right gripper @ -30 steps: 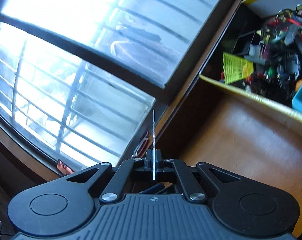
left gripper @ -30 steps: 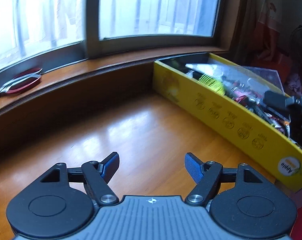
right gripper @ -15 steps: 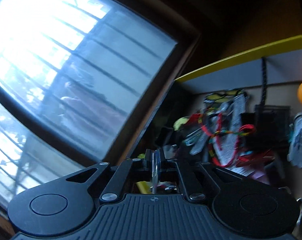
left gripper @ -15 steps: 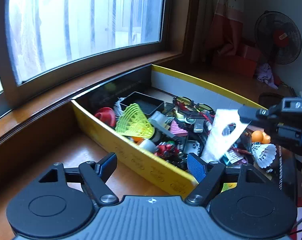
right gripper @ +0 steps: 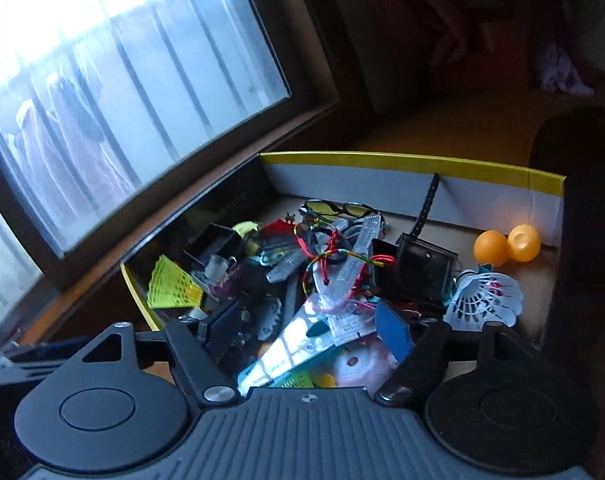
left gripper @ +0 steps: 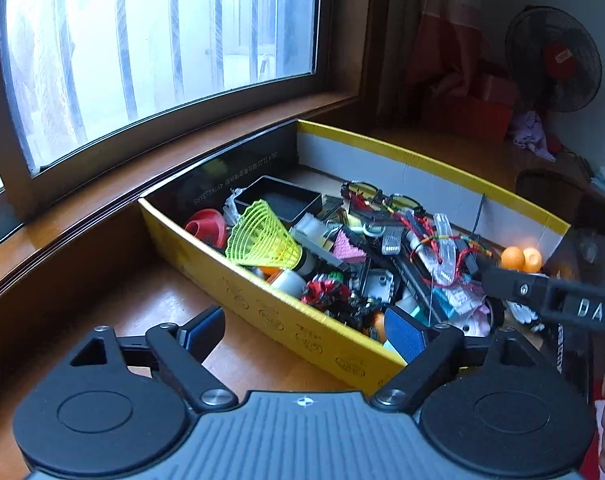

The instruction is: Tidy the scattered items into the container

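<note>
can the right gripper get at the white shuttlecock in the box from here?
Probably yes: right gripper is open above the box, and the white shuttlecock lies uncovered just to its right.

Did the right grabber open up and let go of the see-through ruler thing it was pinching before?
Yes. The right gripper was pinched on the clear ruler; now its jaws stand apart above the yellow box, and the clear ruler lies on the pile inside.

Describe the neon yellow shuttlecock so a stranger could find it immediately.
Start at the long yellow box under the window. Near its window end, by the front wall, lies the neon yellow shuttlecock, beside a red cup. Only it has an open, ribbed lattice skirt.
</note>
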The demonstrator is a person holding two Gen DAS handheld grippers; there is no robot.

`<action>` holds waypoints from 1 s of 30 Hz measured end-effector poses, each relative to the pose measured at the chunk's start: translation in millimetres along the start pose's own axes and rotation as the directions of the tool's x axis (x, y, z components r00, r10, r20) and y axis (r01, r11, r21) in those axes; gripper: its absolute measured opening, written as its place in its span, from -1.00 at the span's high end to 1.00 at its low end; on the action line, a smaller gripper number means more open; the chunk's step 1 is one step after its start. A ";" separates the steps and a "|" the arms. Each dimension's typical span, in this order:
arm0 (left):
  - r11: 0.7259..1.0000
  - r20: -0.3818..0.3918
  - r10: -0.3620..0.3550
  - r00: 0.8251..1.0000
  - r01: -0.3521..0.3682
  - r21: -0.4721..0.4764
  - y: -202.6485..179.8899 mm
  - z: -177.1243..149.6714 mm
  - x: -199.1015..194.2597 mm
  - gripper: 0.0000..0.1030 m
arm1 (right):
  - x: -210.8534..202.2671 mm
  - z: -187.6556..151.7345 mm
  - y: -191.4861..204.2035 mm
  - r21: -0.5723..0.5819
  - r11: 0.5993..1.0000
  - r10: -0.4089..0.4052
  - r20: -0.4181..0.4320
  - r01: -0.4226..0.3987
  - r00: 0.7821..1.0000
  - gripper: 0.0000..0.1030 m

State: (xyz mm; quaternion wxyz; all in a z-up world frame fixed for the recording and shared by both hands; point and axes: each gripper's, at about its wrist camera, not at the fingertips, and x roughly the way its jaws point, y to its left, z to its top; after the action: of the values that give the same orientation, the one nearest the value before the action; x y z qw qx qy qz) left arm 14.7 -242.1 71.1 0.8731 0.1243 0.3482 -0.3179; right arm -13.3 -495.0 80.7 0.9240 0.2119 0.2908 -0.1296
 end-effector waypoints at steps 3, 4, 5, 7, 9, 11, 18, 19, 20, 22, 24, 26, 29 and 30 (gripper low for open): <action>1.000 -0.025 0.020 0.999 -0.021 -0.006 6.6 -10.6 -7.3 -0.76 | -12.4 -13.7 20.6 -0.064 0.997 -0.032 0.000 0.032 0.999 -0.63; 0.999 -0.032 0.031 0.999 -0.031 -0.009 9.4 -14.7 -10.1 -0.76 | -16.2 -17.9 26.7 -0.075 0.997 -0.034 -0.003 0.033 0.999 -0.65; 0.999 -0.037 0.037 0.999 -0.038 -0.009 12.3 -18.8 -12.8 -0.76 | -20.2 -22.3 33.3 -0.084 0.996 -0.037 -0.004 0.037 0.999 -0.67; 0.999 -0.041 0.037 0.998 -0.038 -0.012 19.8 -27.9 -20.0 -0.77 | -28.6 -31.2 46.8 -0.102 0.994 -0.040 -0.009 0.038 0.999 -0.70; 0.999 -0.042 0.050 0.998 -0.051 -0.020 28.2 -36.4 -26.9 -0.77 | -33.7 -40.7 59.9 -0.118 0.992 -0.038 -0.015 0.036 0.999 -0.71; 0.998 -0.043 0.060 0.997 -0.061 -0.033 39.1 -45.3 -33.5 -0.77 | -38.8 -49.5 72.6 -0.133 0.990 -0.039 -0.020 0.036 0.999 -0.72; 0.991 -0.089 0.093 0.992 -0.100 -0.088 75.9 -75.7 -44.9 -0.81 | -46.0 -80.1 110.1 -0.171 0.985 -0.026 -0.061 0.015 0.998 -0.78; 0.990 -0.099 0.098 0.990 -0.107 -0.091 79.7 -80.4 -45.8 -0.82 | -45.3 -84.7 114.1 -0.173 0.985 -0.030 -0.071 0.017 0.997 -0.79; 0.989 -0.109 0.103 0.989 -0.113 -0.093 83.2 -84.9 -46.1 -0.82 | -44.2 -88.6 117.6 -0.173 0.985 -0.036 -0.086 0.021 0.996 -0.79; 0.988 -0.124 0.109 0.986 -0.122 -0.098 88.9 -93.0 -46.9 -0.82 | -42.0 -95.7 123.0 -0.172 0.985 -0.047 -0.116 0.027 0.992 -0.79; 0.986 -0.133 0.111 0.985 -0.126 -0.111 94.8 -100.3 -49.3 -0.82 | -39.3 -101.4 126.7 -0.160 0.986 -0.060 -0.144 0.037 0.988 -0.81; 0.984 -0.133 0.107 0.985 -0.124 -0.127 100.7 -105.8 -53.2 -0.82 | -36.5 -104.5 129.1 -0.140 0.989 -0.075 -0.166 0.052 0.983 -0.81; 0.981 -0.143 0.097 0.985 -0.119 -0.156 109.6 -112.3 -56.2 -0.86 | -36.2 -108.4 134.0 -0.131 0.989 -0.091 -0.175 0.069 0.980 -0.82; 0.979 -0.150 0.093 0.984 -0.118 -0.167 112.4 -114.2 -55.9 -0.87 | -35.8 -109.7 135.9 -0.135 0.988 -0.103 -0.182 0.079 0.978 -0.83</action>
State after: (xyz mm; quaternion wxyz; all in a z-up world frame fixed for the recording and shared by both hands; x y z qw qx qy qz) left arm -4.7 -79.6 26.0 0.8694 0.0877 0.4287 -0.2297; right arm -45.5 -320.5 63.6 0.8971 0.1503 0.3939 -0.1323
